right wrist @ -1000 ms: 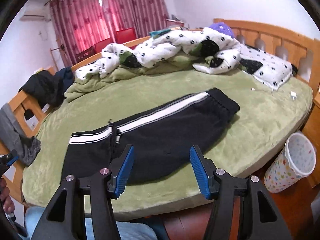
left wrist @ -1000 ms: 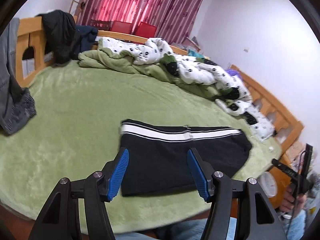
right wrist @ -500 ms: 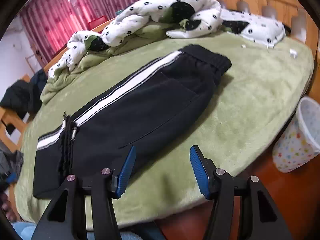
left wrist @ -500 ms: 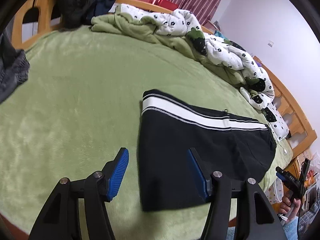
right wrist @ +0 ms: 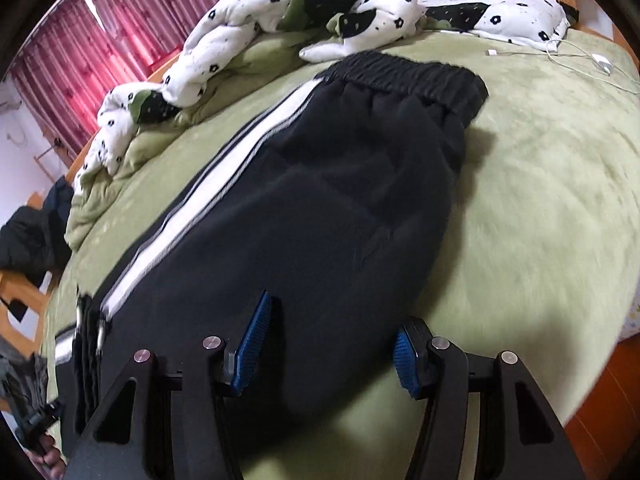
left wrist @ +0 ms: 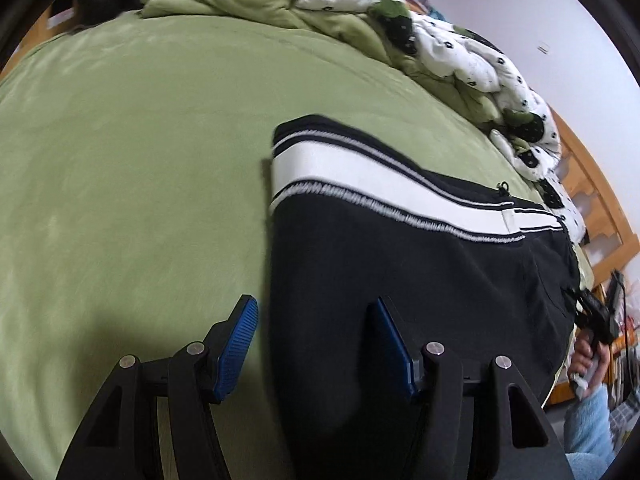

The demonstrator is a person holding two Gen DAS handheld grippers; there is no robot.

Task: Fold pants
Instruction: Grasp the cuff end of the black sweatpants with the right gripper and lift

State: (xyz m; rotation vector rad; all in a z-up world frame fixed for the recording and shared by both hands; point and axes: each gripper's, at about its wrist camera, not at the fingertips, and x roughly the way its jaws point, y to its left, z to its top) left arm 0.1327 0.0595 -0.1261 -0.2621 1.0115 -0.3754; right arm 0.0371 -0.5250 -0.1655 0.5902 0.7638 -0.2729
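The green bed cover (left wrist: 120,140) carries the black pants (right wrist: 320,220), which lie flat and already doubled lengthwise, the white side stripe (right wrist: 208,200) along the far edge and the elastic waistband (right wrist: 416,74) toward the pillow end.

The left gripper (left wrist: 316,344) hangs low at the pants' left end, jaws wide apart and holding nothing; the near corner of the cloth lies between its blue pads (left wrist: 236,348).

The right gripper (right wrist: 328,344) hangs low over the near edge further along, likewise spread wide and empty, one pad over the cloth, the other over the cover.

Risks, in the inspector's judgement:
- The cloth looks thick. A shallow bite may catch only the top layer, and the fold would then open on lifting.
- The plush cover may be pinched along with the pants and dragged.
- Unequal lifting by the two grippers would skew the stripe and the edges.
- A white cable (right wrist: 560,54) lies near the waistband and could snag.

No brand, label or legible writing is visible.
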